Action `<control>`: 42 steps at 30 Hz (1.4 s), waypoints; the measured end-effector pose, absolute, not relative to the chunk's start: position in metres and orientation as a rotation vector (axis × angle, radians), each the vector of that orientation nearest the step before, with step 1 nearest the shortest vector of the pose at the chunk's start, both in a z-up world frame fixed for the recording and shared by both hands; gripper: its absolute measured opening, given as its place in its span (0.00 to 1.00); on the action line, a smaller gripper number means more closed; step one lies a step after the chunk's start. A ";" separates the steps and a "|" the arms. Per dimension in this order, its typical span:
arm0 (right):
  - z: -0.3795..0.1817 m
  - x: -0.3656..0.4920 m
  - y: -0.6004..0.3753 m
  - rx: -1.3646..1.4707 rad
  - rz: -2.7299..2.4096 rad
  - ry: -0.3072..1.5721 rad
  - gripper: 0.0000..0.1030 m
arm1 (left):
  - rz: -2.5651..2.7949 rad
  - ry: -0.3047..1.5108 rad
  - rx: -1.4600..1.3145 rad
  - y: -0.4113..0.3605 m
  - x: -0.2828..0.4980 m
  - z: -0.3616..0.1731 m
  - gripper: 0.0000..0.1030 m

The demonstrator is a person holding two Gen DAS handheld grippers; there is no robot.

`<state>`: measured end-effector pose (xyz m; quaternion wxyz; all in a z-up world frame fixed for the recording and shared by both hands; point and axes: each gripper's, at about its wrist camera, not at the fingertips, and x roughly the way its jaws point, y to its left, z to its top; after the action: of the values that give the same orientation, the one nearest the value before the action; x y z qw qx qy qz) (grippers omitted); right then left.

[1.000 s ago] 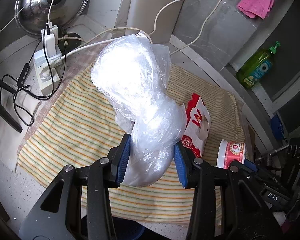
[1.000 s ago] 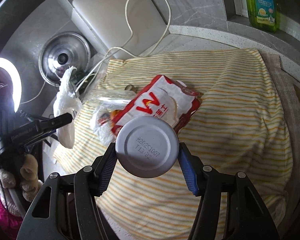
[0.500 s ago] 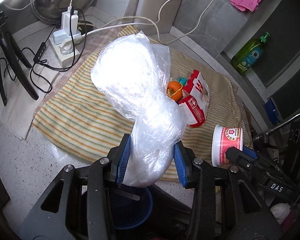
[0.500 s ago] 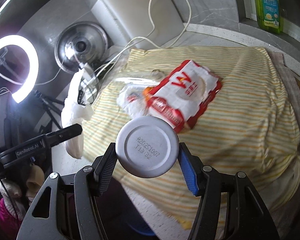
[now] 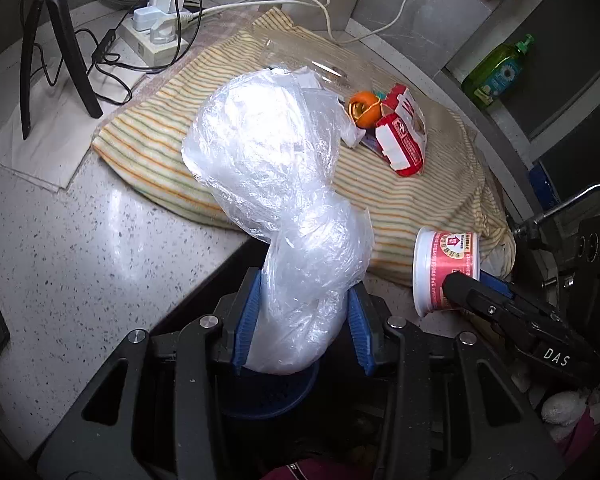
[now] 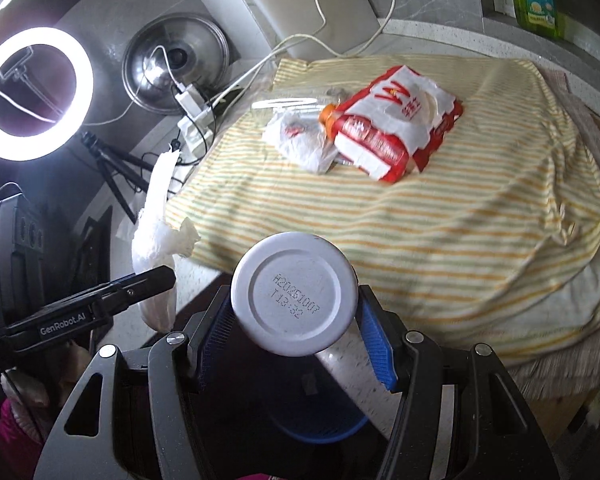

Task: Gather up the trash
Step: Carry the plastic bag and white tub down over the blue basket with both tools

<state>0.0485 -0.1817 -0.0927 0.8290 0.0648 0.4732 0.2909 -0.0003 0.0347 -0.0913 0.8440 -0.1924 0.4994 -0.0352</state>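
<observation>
My left gripper is shut on a crumpled clear plastic bag, held past the counter's front edge above a blue perforated bin. The bag also shows in the right wrist view. My right gripper is shut on a white cup with a pink label, its round base facing the camera, above the blue bin. On the striped cloth lie a red and white paper wrapper, a crumpled white wrapper, an orange peel and a clear plastic piece.
A power strip with chargers and cables sits at the back left, beside a tripod leg. A metal pot lid and a lit ring light stand at the left. A green soap bottle stands on the right ledge.
Both grippers have drawn back off the striped cloth toward the counter's front edge with their loads. The blue bin has come into view beneath them.
</observation>
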 end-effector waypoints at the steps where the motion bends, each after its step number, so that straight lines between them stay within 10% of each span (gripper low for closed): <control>1: -0.096 0.044 -0.180 0.133 0.616 1.009 0.58 | -0.077 1.059 -0.402 0.034 -0.004 -0.094 0.41; 42: -0.225 -0.044 -0.158 0.011 0.552 1.207 0.58 | -0.086 1.385 -0.363 0.009 -0.081 -0.251 0.41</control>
<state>-0.0438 -0.1584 -0.2250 0.7879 0.0049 0.5600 0.2561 -0.0813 0.0089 -0.2509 0.7535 -0.1665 0.6348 -0.0395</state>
